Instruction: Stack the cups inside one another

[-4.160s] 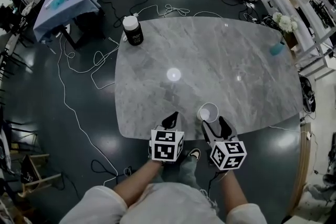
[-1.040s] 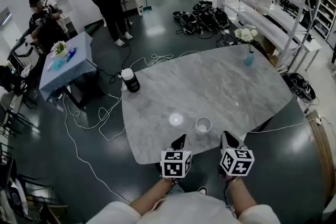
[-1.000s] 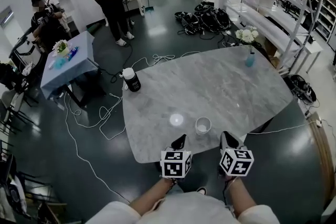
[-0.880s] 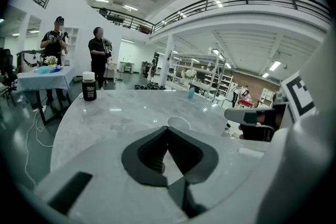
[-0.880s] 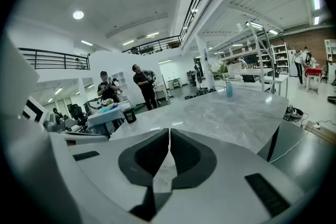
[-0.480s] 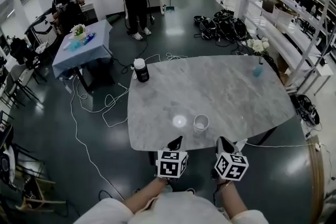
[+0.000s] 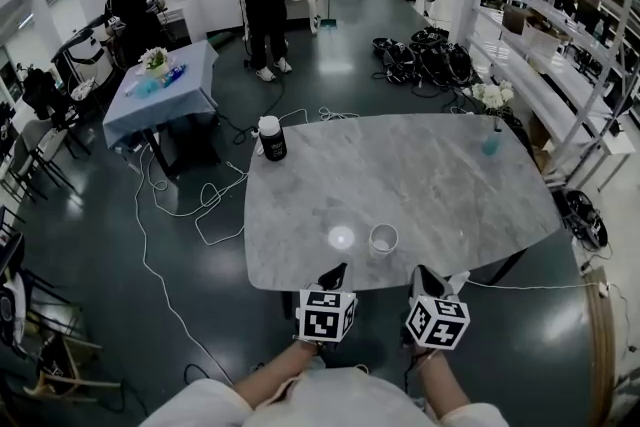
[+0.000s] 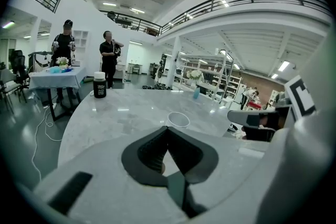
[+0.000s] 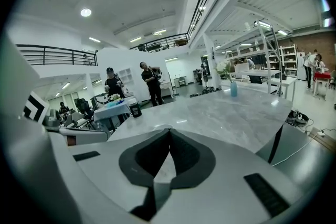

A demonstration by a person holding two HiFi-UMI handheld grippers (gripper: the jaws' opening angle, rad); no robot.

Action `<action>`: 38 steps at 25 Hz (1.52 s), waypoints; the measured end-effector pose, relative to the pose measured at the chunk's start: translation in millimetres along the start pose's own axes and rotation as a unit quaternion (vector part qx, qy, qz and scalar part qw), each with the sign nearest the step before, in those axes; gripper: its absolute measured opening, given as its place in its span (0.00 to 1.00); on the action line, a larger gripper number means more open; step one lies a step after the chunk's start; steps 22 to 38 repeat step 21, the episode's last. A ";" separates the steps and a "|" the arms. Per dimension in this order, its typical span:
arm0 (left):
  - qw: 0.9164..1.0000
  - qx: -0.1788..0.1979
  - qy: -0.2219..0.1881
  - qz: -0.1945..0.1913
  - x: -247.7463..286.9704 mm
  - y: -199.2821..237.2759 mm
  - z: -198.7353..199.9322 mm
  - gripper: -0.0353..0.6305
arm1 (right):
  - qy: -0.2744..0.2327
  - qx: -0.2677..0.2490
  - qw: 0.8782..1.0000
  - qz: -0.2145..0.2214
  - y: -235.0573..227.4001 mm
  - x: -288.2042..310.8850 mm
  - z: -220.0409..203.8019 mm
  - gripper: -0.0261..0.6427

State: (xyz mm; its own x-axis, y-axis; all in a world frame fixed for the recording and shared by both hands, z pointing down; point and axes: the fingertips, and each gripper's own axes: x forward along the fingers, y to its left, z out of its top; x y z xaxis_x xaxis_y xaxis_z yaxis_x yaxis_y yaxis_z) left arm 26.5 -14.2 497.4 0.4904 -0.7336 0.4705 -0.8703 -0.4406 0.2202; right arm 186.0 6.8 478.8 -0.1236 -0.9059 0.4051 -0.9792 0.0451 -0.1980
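The left tongs [image 8: 167, 128] and the right tongs [image 9: 169, 131] are hovering side by side over the near edge of the bench [image 7: 430, 170]. Each pair is sitting pressed together tip to tip, pinching nothing. The white cup [image 7: 383, 239] is standing upright on the bench just ahead of the tongs, between the two pairs and apart from both. A dark jar [image 7: 271, 138] with a white lid is standing well ahead of the left tongs, at the bench's far corner.

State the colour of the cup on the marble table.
White; the cup shows best in the head view.
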 end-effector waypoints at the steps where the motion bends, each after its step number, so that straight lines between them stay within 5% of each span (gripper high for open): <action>1: 1.000 0.000 0.000 0.000 1.0 0.3 0.9 0.04 | 0.000 0.001 1.000 0.001 -0.3 1.0 0.8 0.05; 38: 1.000 -0.002 0.001 -0.010 16.1 16.2 11.5 0.04 | 0.012 -0.004 1.000 -0.011 6.4 19.9 4.9 0.05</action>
